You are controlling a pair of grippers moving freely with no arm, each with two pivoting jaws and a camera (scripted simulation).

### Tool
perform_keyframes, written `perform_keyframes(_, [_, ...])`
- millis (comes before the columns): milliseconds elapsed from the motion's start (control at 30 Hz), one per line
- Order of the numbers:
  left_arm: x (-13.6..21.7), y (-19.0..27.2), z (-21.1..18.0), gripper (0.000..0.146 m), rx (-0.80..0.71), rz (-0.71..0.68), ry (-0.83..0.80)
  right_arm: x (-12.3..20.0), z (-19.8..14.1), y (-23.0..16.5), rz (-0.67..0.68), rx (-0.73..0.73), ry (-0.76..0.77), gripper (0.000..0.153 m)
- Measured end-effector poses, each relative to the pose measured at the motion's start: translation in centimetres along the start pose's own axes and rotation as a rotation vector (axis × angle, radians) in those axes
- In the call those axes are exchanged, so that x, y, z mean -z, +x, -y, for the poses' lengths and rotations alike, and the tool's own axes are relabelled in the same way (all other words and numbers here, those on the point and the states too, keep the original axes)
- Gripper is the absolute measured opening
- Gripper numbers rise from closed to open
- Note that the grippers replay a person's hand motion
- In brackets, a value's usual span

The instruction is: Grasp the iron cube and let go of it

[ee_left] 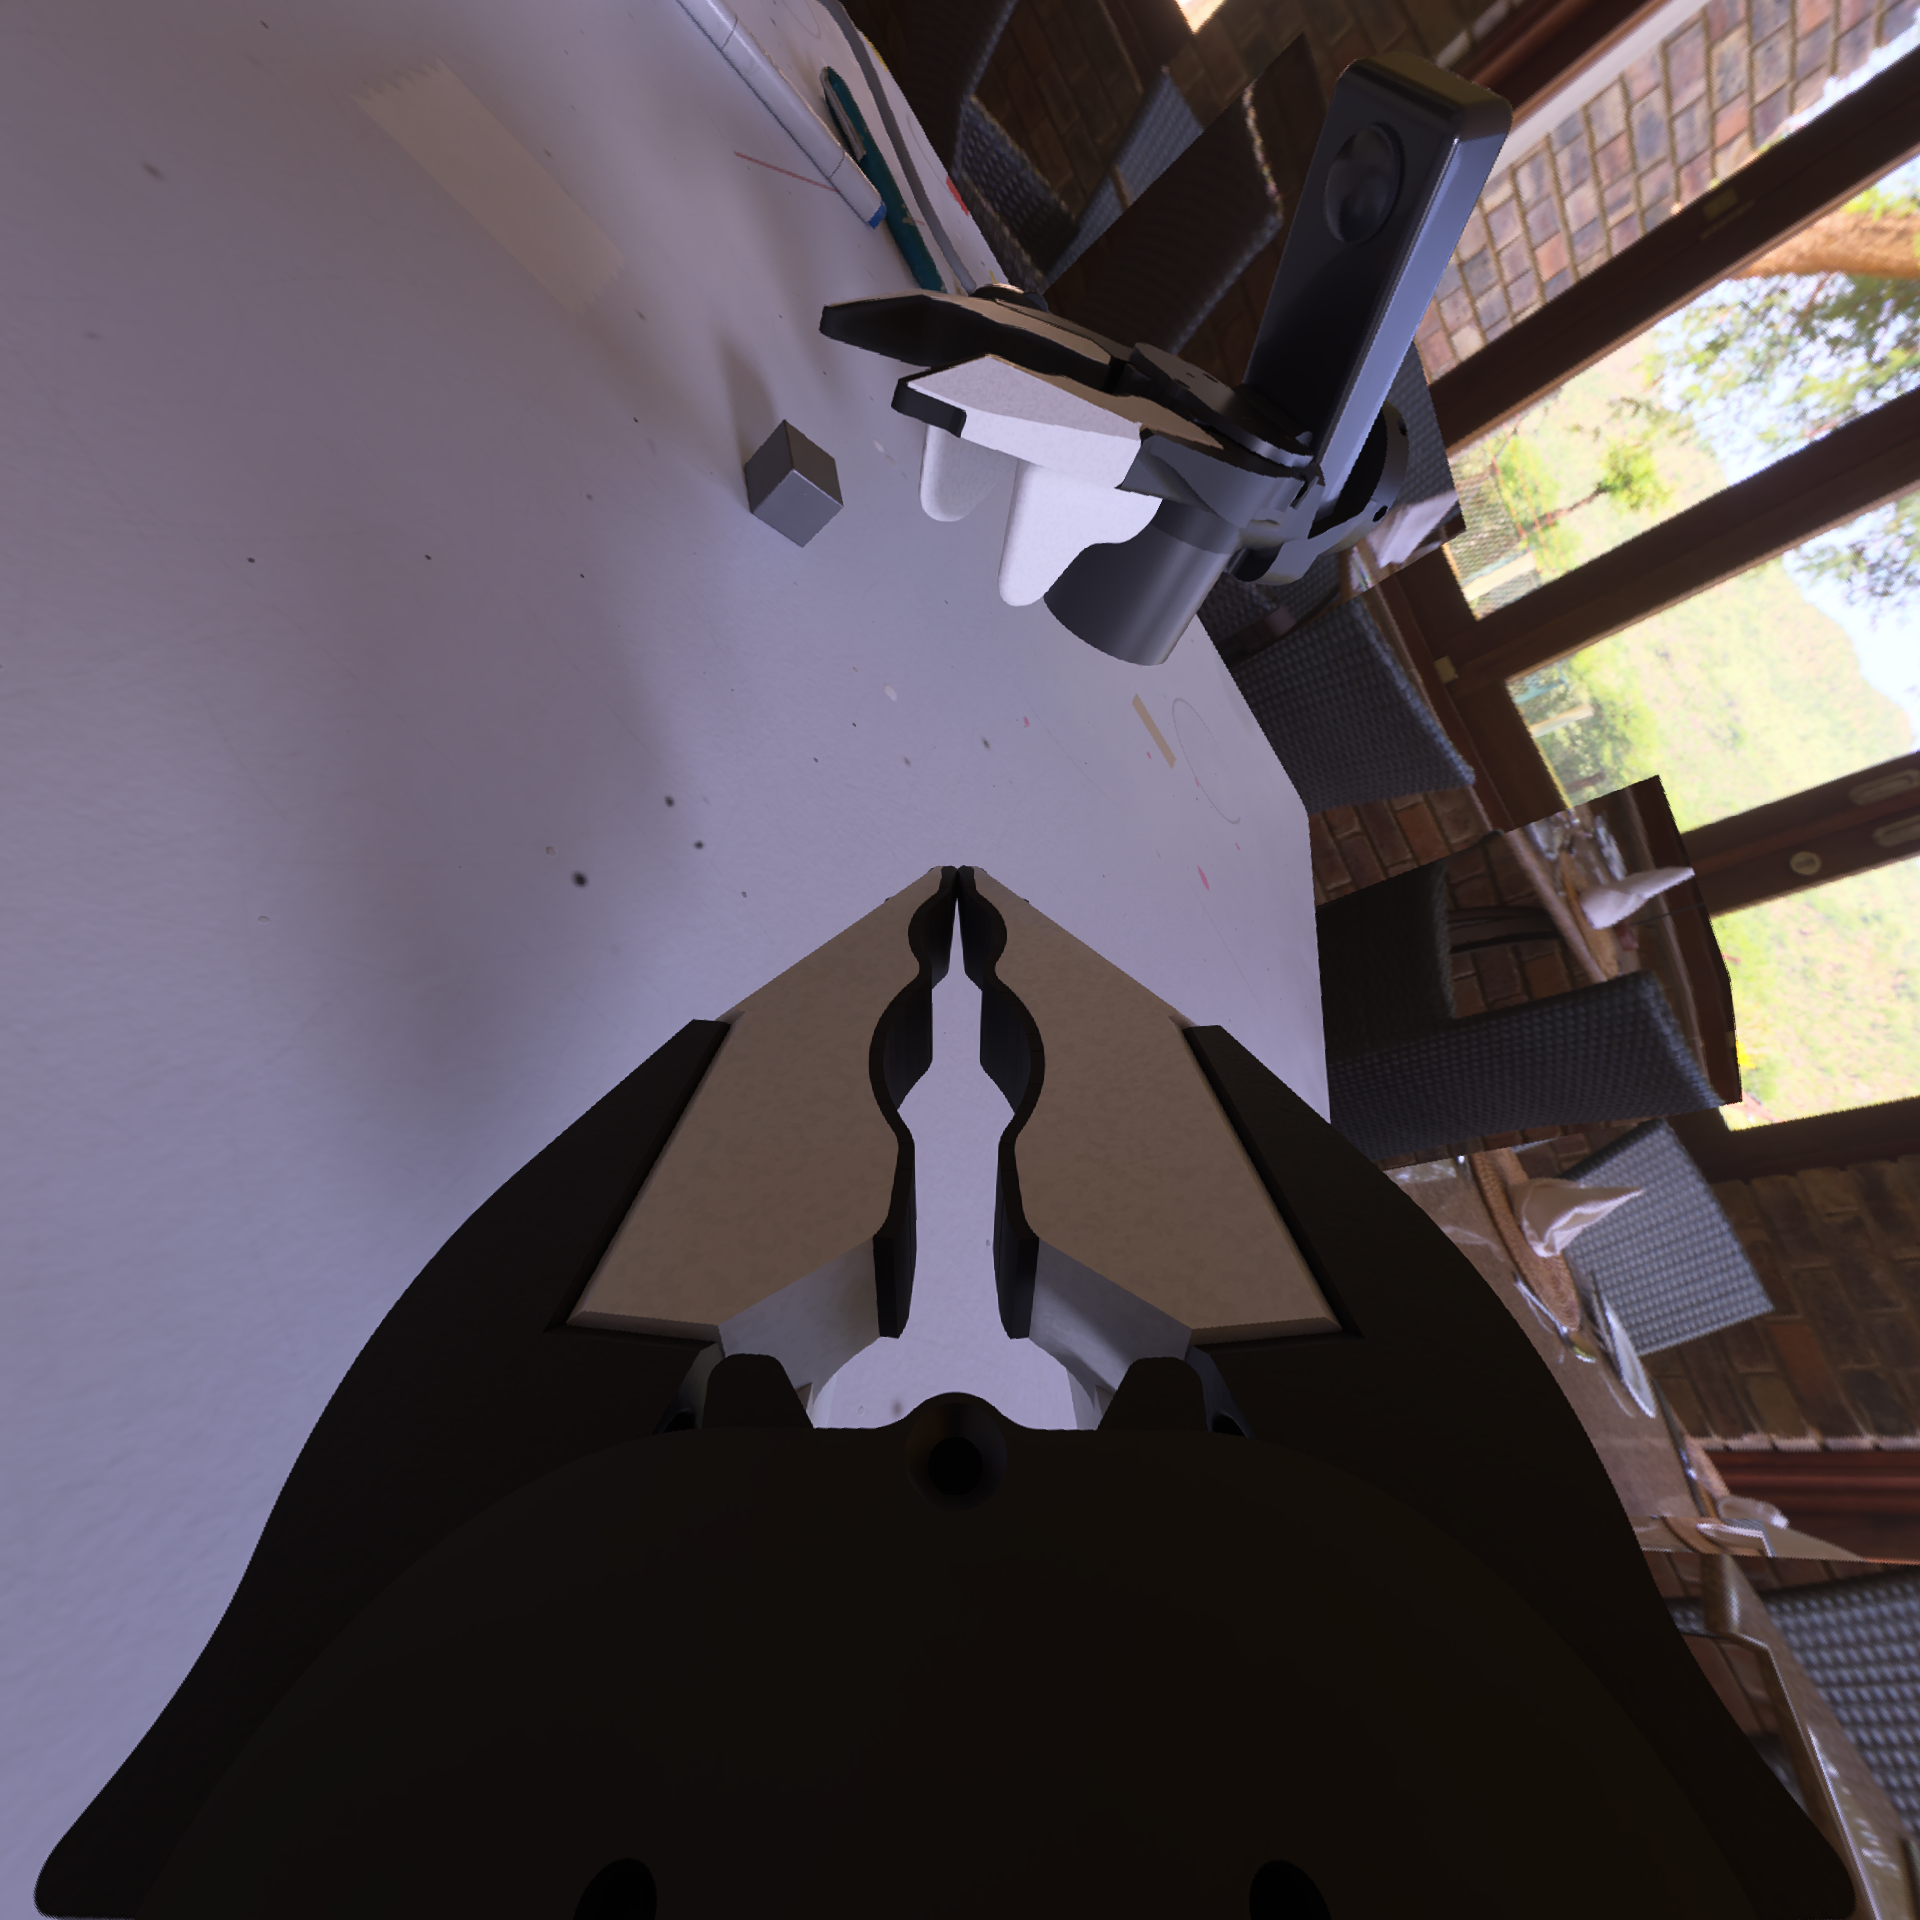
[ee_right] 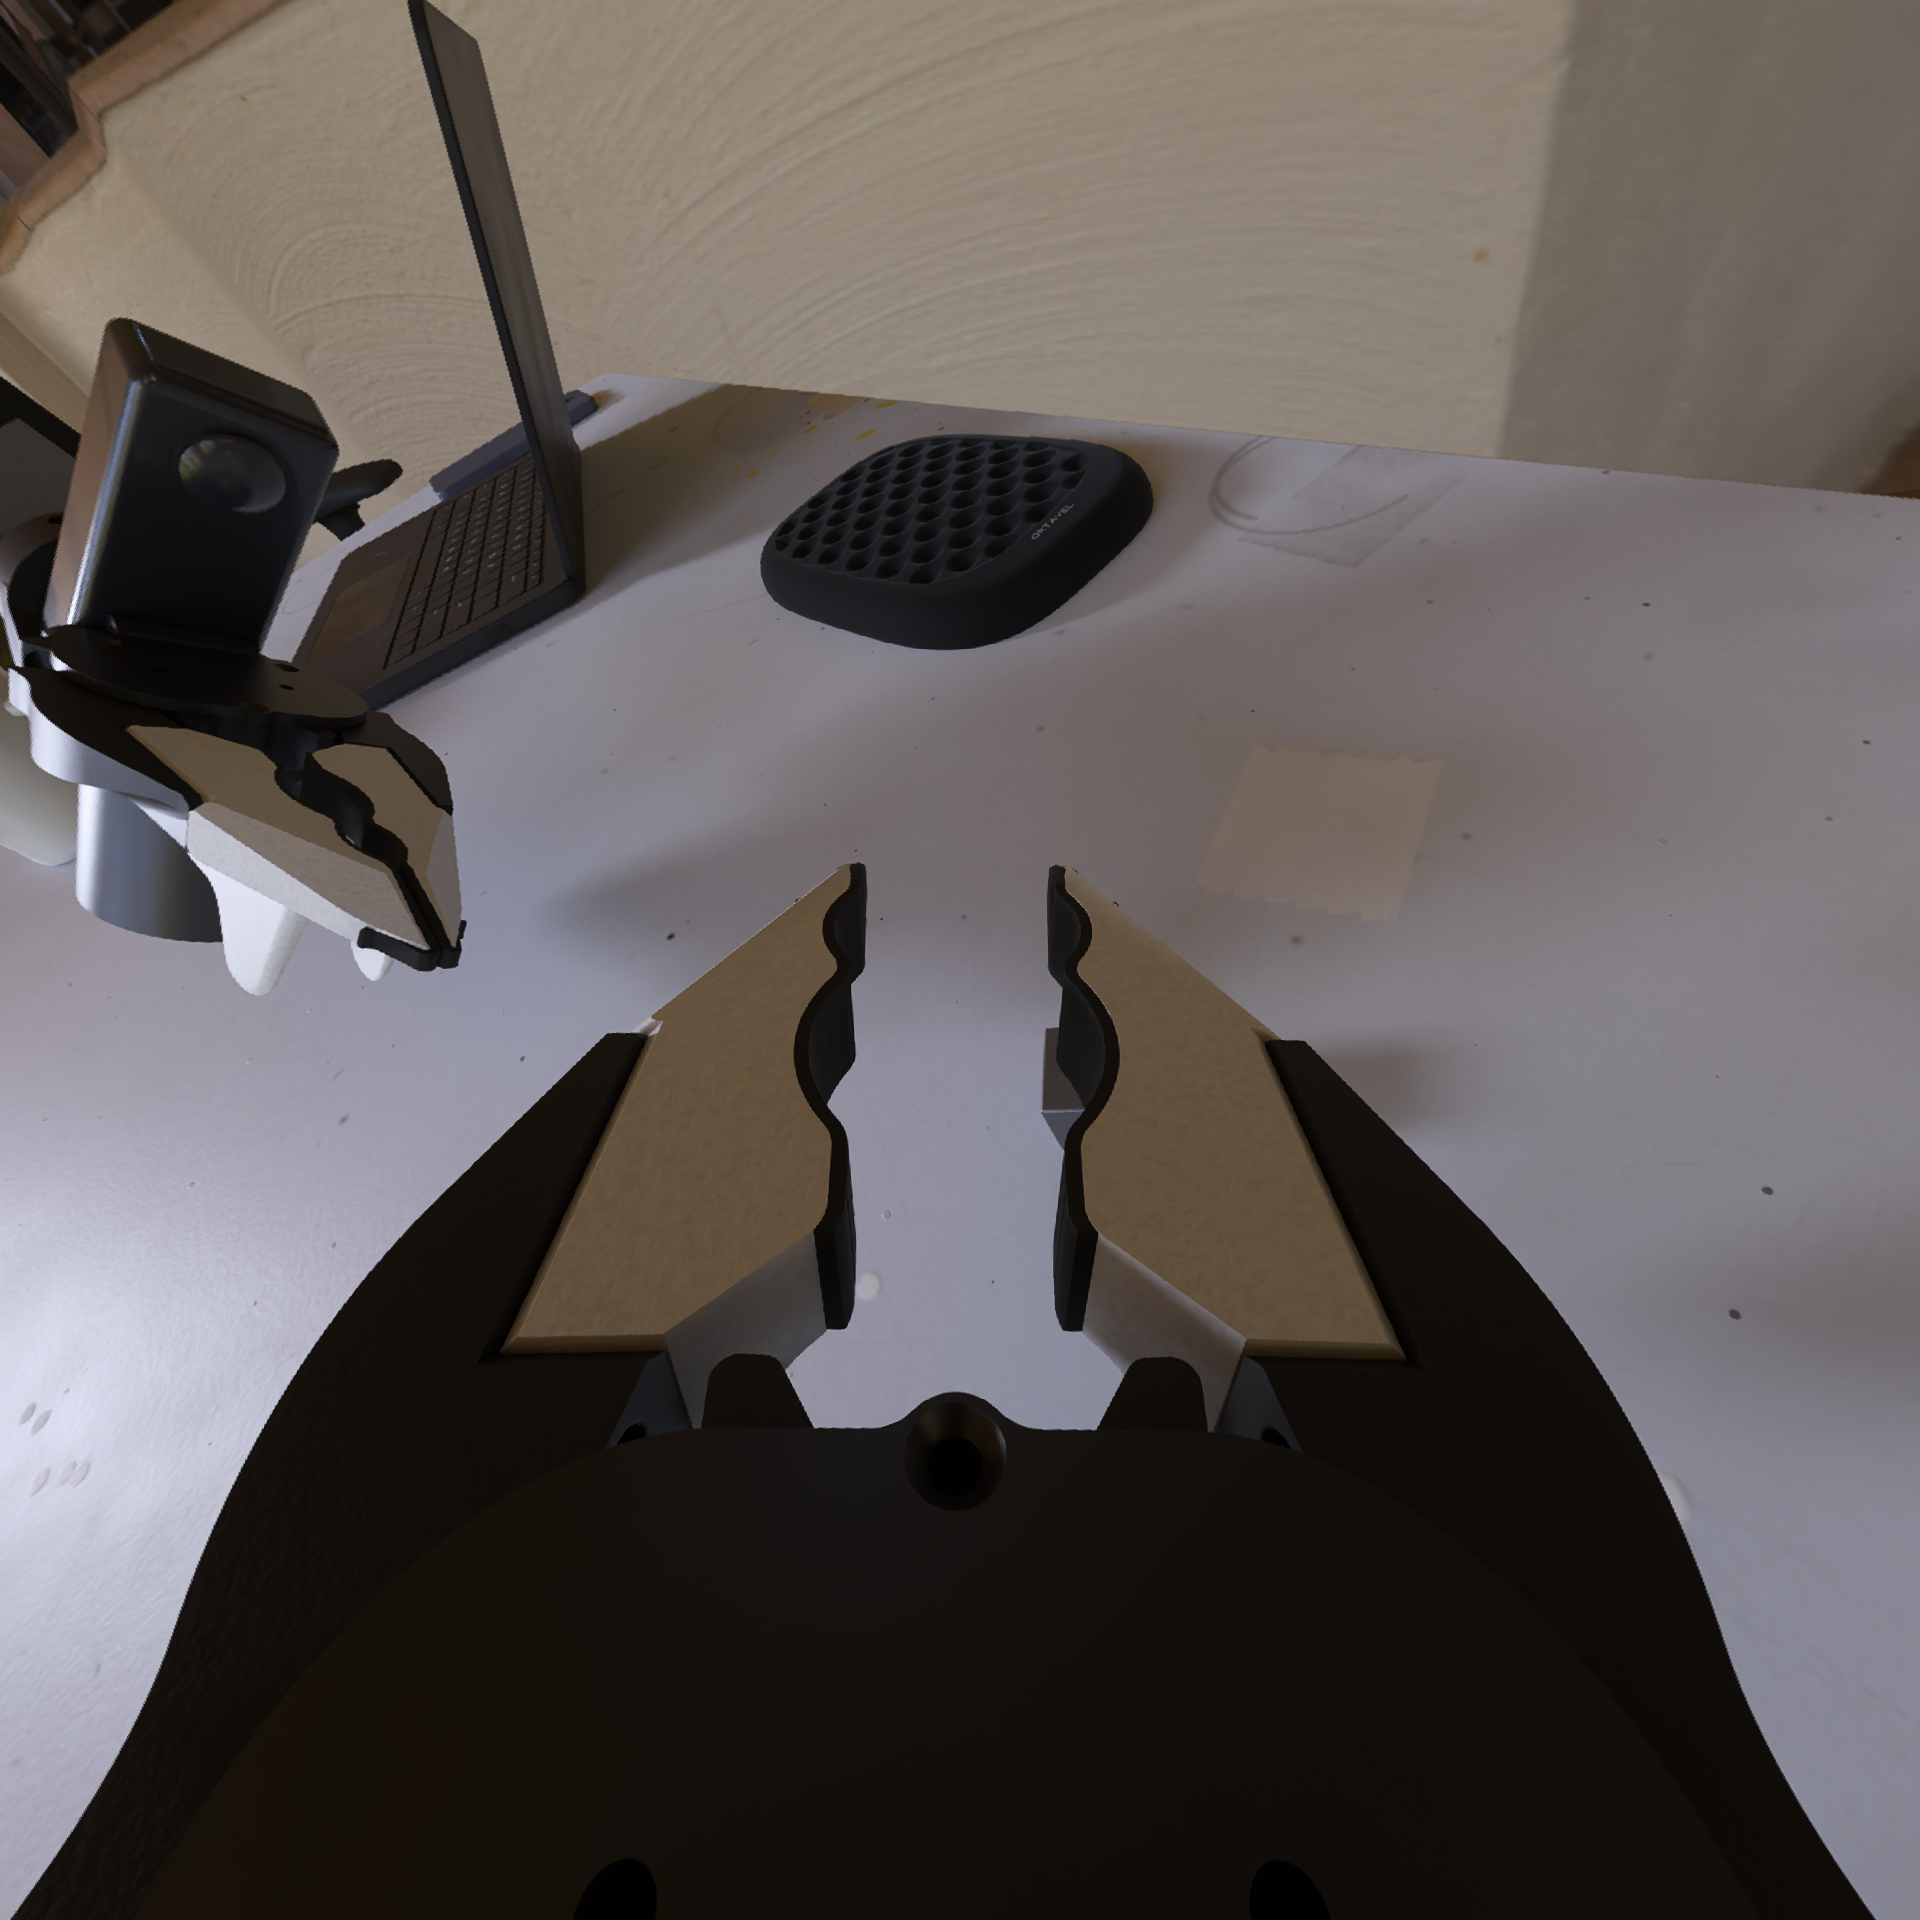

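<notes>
The iron cube (ee_left: 792, 483) is a small grey block standing on the white table (ee_left: 312, 727). In the left wrist view my right gripper (ee_left: 868, 358) hovers open just right of the cube, tilted down, not touching it. In the right wrist view my right gripper (ee_right: 956, 873) is open and empty. Only a sliver of the cube (ee_right: 1049, 1075) shows at the inner edge of the right finger, which hides the rest. My left gripper (ee_left: 956, 873) is shut and empty, well short of the cube; it also shows in the right wrist view (ee_right: 416, 945).
An open laptop (ee_right: 468, 561) and a black perforated pad (ee_right: 956, 540) stand at the table's far side by a beige wall. A pale paper square (ee_right: 1320, 831) lies flat near the cube. Pens (ee_left: 821, 135) lie by the table edge. Wicker chairs (ee_left: 1507, 1039) stand beyond it.
</notes>
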State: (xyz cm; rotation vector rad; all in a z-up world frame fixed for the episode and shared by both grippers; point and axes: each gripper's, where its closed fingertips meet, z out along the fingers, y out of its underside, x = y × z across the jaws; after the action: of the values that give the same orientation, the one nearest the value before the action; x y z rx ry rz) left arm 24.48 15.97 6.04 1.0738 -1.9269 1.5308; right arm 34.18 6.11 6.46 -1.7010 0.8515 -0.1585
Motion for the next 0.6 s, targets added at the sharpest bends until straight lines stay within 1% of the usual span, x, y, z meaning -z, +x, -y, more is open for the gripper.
perform_keyframes(267, [0.0, -0.1, 0.1, 0.000, 0.030, -0.009, 0.004, 0.0, 0.0, 0.3, -0.023, -0.008, 0.000, 0.038])
perform_keyframes(500, [0.1, -0.2, 0.1, 0.000, 0.052, -0.015, 0.004, 0.1, -0.5, 1.8, -0.114, -0.030, -0.034, 0.054])
perform_keyframes(600, [0.1, -0.2, 0.1, 0.000, 0.059, -0.018, 0.005, 0.5, -1.0, 2.7, -0.172, -0.001, -0.071, 0.056])
